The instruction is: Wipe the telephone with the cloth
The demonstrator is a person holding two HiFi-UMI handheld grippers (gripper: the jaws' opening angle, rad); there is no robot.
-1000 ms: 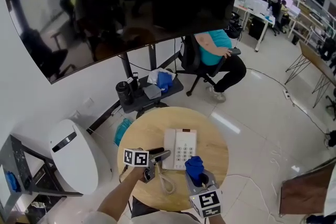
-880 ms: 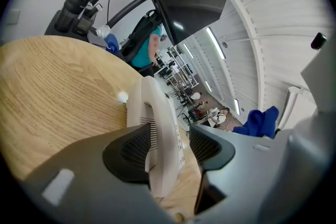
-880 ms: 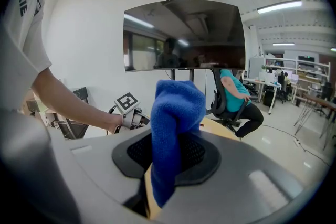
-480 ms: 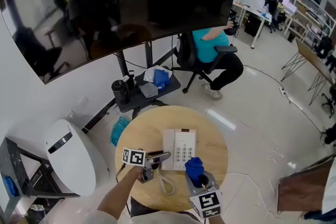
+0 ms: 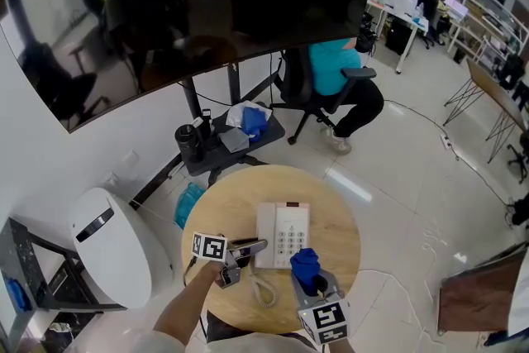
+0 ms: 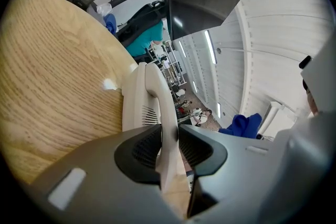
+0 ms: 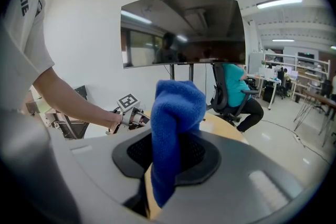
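From above, a round wooden table (image 5: 240, 202) has a white telephone (image 5: 291, 237) lying near its middle. The receiver (image 5: 266, 234) rests along the telephone's 9 o'clock side, and a coiled cord (image 5: 263, 292) trails off towards 6 o'clock. The left gripper (image 5: 258, 245) reaches in from 8 o'clock and meets the near end of the receiver. The right gripper (image 5: 313, 280) sits at the table's 5 o'clock edge. A blue cloth (image 5: 304, 262) bunches up out of its jaws, just beside the keypad's near corner. Beyond the table at 1 o'clock, a person in a teal top (image 5: 335, 69) sits on an office chair. A big dark screen (image 5: 190, 4) hangs overhead at 12 o'clock.

The left gripper view shows the jaws, which have just been closing, with the receiver running straight between them. Both ribbed pads lie against its sides, so the receiver is grasped. The blue cloth shows off at 3 o'clock.

In the right gripper view the jaws are clenched on the cloth, which stands up in a thick fold between the pads. The left gripper and its forearm show at 9 o'clock.
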